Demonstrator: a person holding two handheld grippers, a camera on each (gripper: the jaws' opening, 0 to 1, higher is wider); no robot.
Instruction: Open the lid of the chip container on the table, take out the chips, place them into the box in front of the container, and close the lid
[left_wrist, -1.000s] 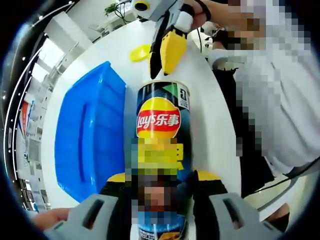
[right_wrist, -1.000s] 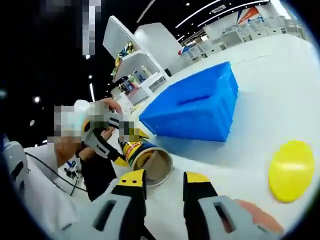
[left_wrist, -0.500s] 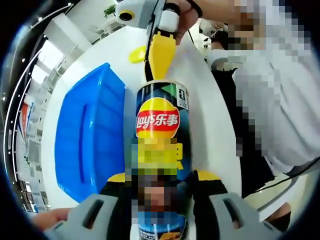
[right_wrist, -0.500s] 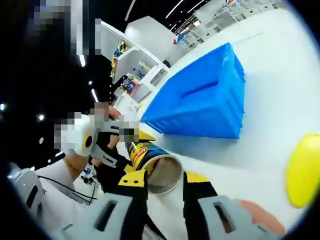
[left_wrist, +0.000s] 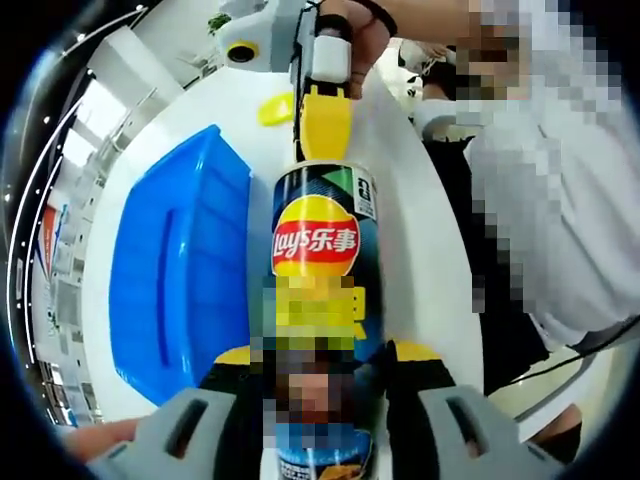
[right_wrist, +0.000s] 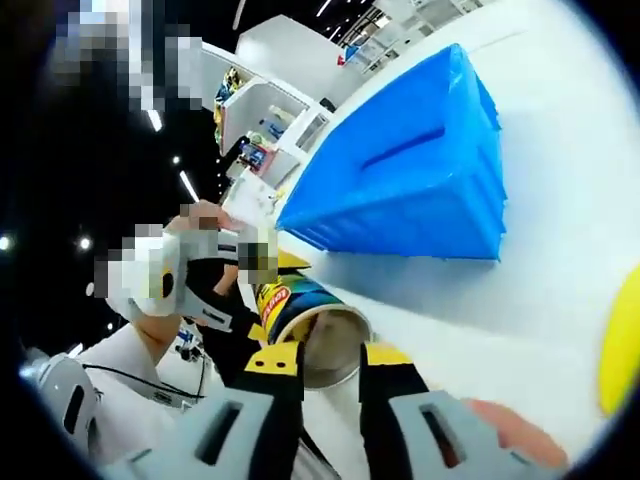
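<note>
A dark blue Lay's chip can (left_wrist: 318, 240) lies on its side along the left gripper view, and my left gripper (left_wrist: 325, 352) is shut on its lower body. Its lidless far end (left_wrist: 322, 172) meets the yellow jaws of my right gripper (left_wrist: 322, 125), which comes in from the top. In the right gripper view the can's open mouth (right_wrist: 335, 345) shows a bare metallic inside, right at the tips of my right gripper (right_wrist: 330, 352), whose jaws stand apart. The blue box (left_wrist: 180, 270) sits beside the can. The yellow lid (left_wrist: 275, 108) lies loose on the table.
The white round table (left_wrist: 420, 250) carries everything. In the right gripper view the blue box (right_wrist: 420, 190) rises behind the can and the yellow lid (right_wrist: 622, 340) lies at the right edge. A person in white stands at the table's edge (left_wrist: 540, 200).
My right gripper has closed in on the can's open mouth and its jaws now stand at the rim. The can and my left gripper have stayed still.
</note>
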